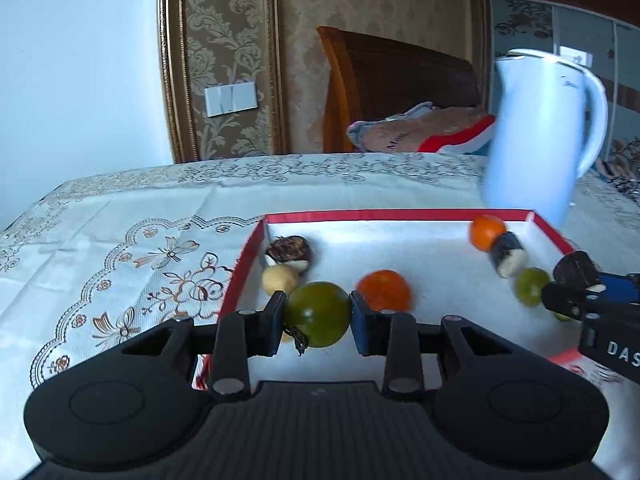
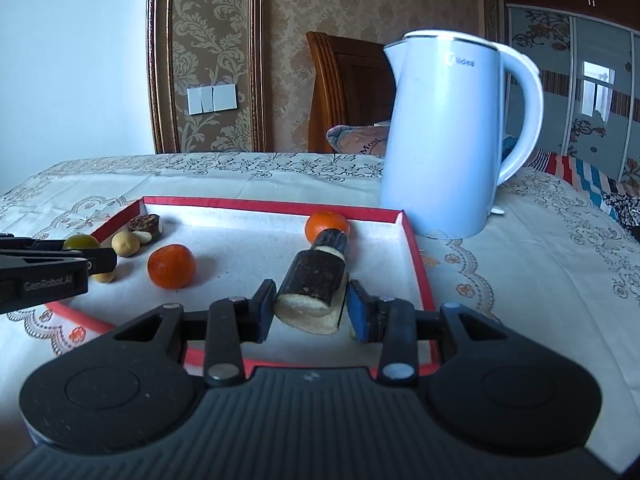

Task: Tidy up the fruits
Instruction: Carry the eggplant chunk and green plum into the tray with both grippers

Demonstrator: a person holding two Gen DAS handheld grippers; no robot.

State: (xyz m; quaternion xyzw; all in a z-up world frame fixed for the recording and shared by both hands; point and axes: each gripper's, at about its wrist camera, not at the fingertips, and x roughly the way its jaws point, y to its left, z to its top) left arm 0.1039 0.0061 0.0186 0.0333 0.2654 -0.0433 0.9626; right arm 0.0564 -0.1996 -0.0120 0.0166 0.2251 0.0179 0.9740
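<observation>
A red-rimmed tray [image 1: 400,214] [image 2: 272,205] with a white lining lies on the table. In the left wrist view my left gripper [image 1: 318,316] is shut on a green round fruit [image 1: 318,314], lifted over the tray's left part. In the right wrist view my right gripper [image 2: 310,308] is shut on a dark-skinned sugarcane piece [image 2: 312,292] above the tray's right part. In the tray lie two oranges [image 2: 171,266] [image 2: 326,224], a second sugarcane piece [image 2: 330,242], another green fruit [image 1: 532,286], a pale yellow fruit [image 2: 125,244] and a dark brown piece [image 2: 146,224].
A white electric kettle [image 2: 448,140] stands just behind the tray's far right corner. The table wears a lace-patterned cloth [image 1: 120,240]. Behind it are a wooden headboard [image 1: 384,80] and bedding.
</observation>
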